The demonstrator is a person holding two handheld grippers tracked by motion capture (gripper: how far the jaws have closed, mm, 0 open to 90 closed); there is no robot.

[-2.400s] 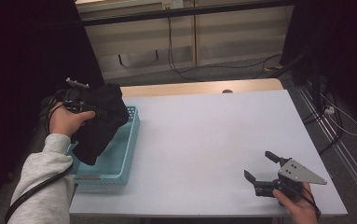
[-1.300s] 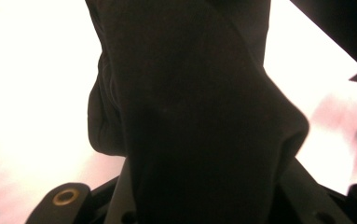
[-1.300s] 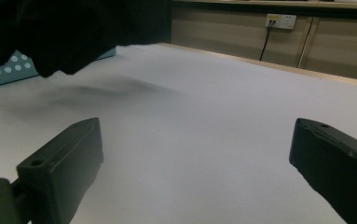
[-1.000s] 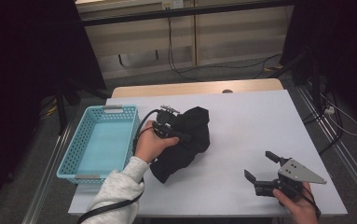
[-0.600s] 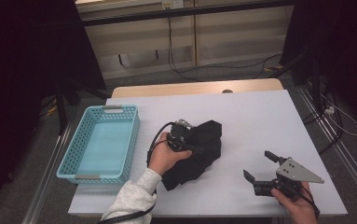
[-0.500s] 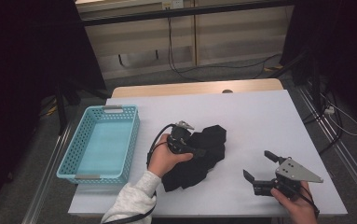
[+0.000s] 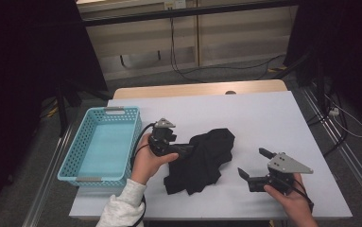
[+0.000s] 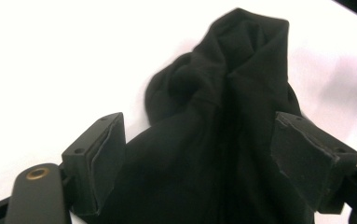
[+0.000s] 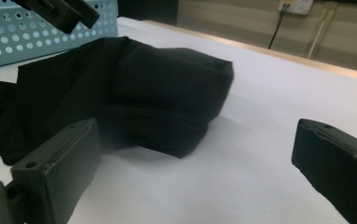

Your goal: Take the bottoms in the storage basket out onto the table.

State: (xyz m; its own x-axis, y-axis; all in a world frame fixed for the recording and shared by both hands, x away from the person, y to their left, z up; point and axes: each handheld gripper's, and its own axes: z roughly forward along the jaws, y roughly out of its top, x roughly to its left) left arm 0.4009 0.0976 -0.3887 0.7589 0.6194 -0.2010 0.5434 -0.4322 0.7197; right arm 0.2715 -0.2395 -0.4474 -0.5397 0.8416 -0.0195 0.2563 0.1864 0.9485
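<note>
Right hand-held gripper (image 7: 254, 171) idle at near edge, jaws apart, empty. Left hand-held gripper (image 7: 188, 150) just opening, black cloth (image 7: 206, 161) loose between jaws, heaped mid-desk (image 7: 273, 118). Risk: pad snags fold on pull-back, drags cloth toward basket (image 7: 100, 144).

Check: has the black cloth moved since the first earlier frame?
Yes. The black cloth was held over the blue basket; now it lies crumpled on the white table, right of the basket, between the open left gripper jaws.
</note>
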